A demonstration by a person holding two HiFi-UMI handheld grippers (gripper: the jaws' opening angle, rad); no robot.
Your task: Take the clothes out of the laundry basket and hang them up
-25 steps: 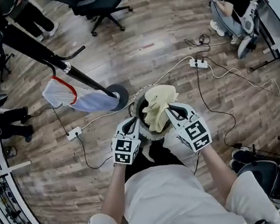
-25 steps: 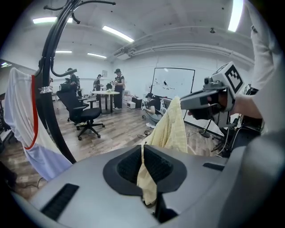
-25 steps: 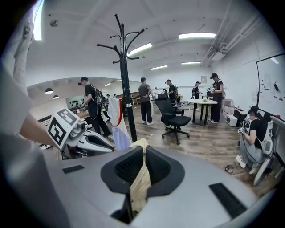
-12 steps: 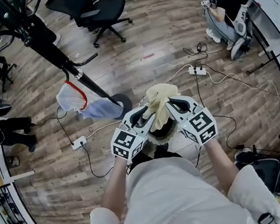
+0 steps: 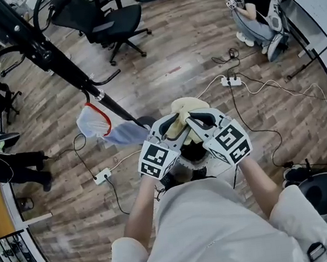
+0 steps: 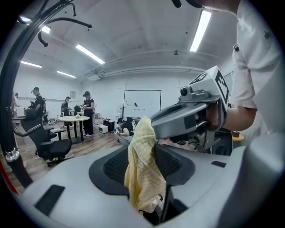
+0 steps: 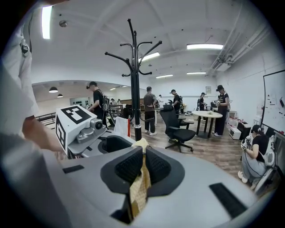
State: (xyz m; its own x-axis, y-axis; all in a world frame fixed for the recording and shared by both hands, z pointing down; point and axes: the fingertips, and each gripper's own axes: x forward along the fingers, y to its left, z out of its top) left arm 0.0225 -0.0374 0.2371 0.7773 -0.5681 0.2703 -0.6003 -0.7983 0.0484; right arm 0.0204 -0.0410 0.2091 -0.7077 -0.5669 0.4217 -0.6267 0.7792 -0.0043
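Observation:
A pale yellow cloth [image 5: 183, 109] hangs above the round laundry basket [image 5: 192, 165], between both grippers in the head view. My right gripper [image 7: 143, 165] is shut on the cloth's [image 7: 139, 187] top edge. My left gripper [image 6: 146, 167] has just been opening its jaws, which now stand wide. The cloth [image 6: 140, 176] dangles loosely between them, with neither pad pressing on it. In the left gripper view the right gripper [image 6: 187, 120] pinches the cloth from the upper right. In the head view the left gripper [image 5: 171, 125] and right gripper [image 5: 196, 118] sit side by side.
A black coat rack [image 5: 56, 63] leans across the upper left, with a white and red garment [image 5: 95, 122] hanging on it; it also shows as the coat rack [image 7: 133, 71] ahead. An office chair [image 5: 107, 19], floor cables with power strips [image 5: 102, 176], and a crouching person [image 5: 251, 3] surround the spot.
Both grippers have risen with the yellow cloth, lifting it further out of the basket. The left jaws have gone from nearly closed to wide open.

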